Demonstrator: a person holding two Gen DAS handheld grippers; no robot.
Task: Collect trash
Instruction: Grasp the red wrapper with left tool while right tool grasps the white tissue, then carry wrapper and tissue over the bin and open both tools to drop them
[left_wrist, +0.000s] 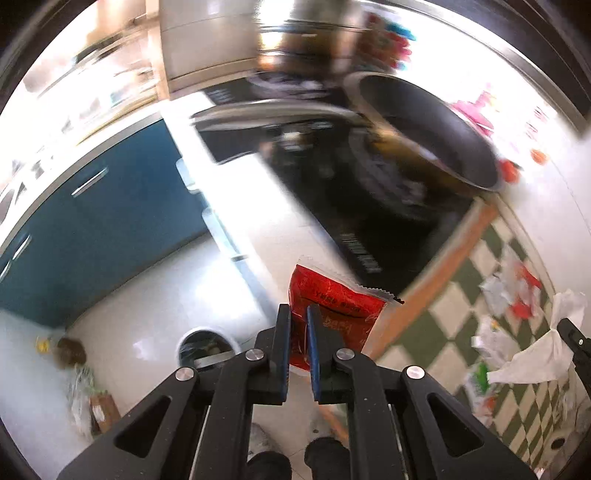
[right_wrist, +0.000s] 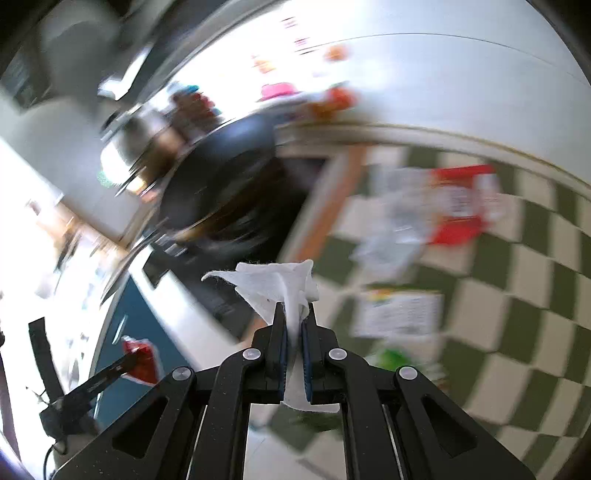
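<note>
While fingers (left_wrist: 283, 332) pinch, red wrapper (left_wrist: 332, 299) juts beyond.

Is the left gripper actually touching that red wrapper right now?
Touching. The left wrist view shows the left gripper with both pads pressed onto the red wrapper, which sticks out beyond its fingertips.

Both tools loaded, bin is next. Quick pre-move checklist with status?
1. Left tool shut on red wrapper: ok.
2. Right tool shut on white tissue: ok.
3. Trash bin on the floor in left view: ok.
4. Bin mouth unobstructed: cannot tell, blurred.
5. Checkered cloth cleared of litter: not ok, wrappers remain.
6. Frying pan clear of both loads: ok.
</note>
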